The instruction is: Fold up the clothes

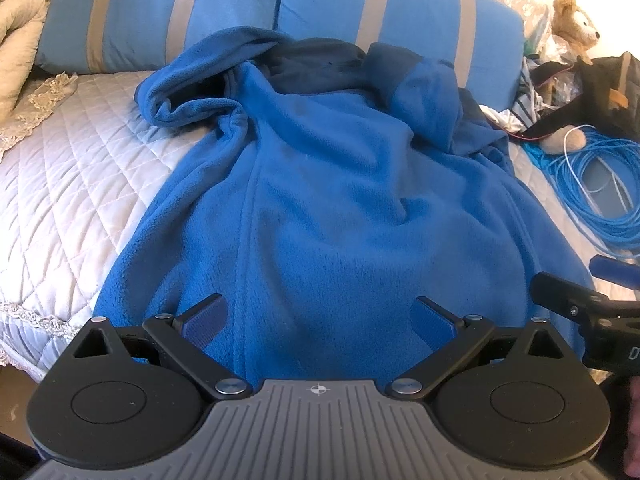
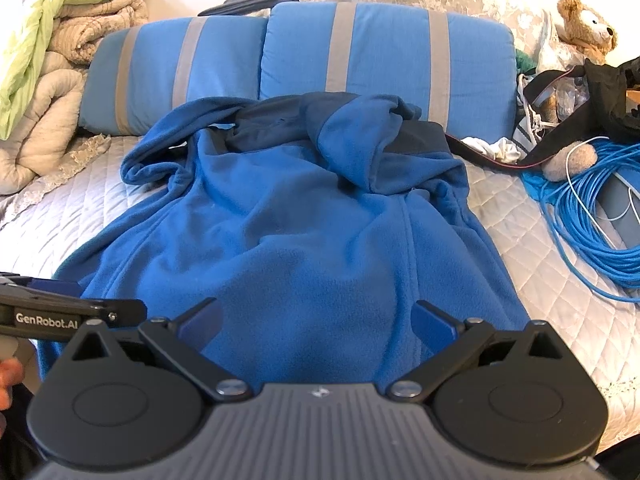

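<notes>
- Left wrist view: we see our left gripper (image 1: 318, 316) with fingers spread wide, empty, above the near hem of the blue fleece garment (image 1: 320, 184)
- The garment lies rumpled on the white quilted bed (image 1: 72, 184), its collar against two striped pillows (image 1: 160, 12)
- Our right gripper (image 2: 316, 320) is likewise spread and empty

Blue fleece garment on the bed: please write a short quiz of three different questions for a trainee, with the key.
1. True or false: both grippers are open and hold nothing.
2. What lies on the bed to the right of the blue fleece garment? A) a coil of blue cable B) a stack of plates C) a pair of boots
3. Fill in: behind the garment lie two blue ______ with grey stripes.

Key
1. True: the left gripper and the right gripper hover open over the near hem.
2. A, the blue cable.
3. Pillows.
</notes>
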